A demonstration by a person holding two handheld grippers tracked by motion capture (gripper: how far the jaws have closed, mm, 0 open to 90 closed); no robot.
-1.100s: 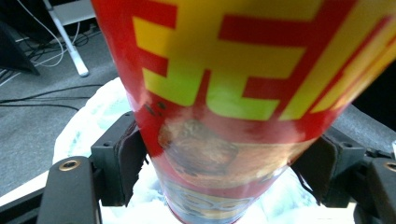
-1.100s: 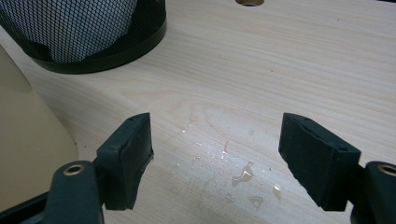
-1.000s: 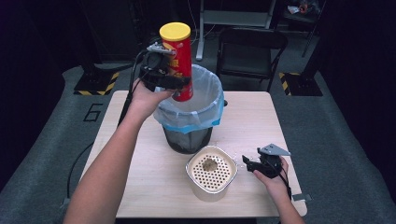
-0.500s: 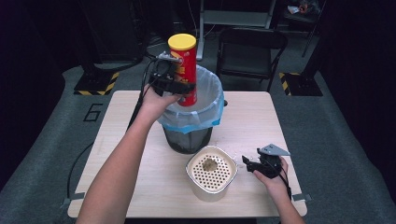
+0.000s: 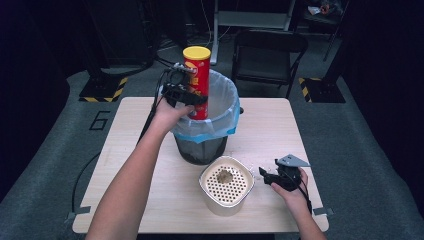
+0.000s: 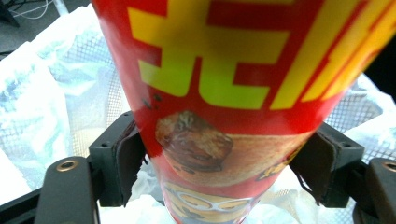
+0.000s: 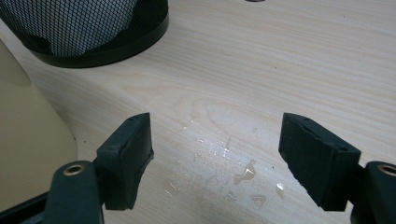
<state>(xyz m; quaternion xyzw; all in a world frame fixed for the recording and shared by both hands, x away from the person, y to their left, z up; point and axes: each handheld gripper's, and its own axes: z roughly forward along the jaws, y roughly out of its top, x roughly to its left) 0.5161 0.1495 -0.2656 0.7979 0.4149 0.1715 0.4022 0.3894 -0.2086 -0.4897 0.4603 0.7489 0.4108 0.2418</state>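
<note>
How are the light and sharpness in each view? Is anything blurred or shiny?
High view: table well lit, room behind dark, picture a little soft. Left gripper view: the can is very close and its print blurred; the bin liner looks washed out. Right gripper view: sharp, with droplets glinting on the wood.

Left gripper (image 5: 192,100): has come down with the can clamped in its jaws, shifting toward 3 o'clock over the bin mouth.
Tall red chip can with yellow lid (image 5: 198,80): now lower, its base sunk inside the black mesh wastebasket's pale blue liner (image 5: 220,117).
</note>
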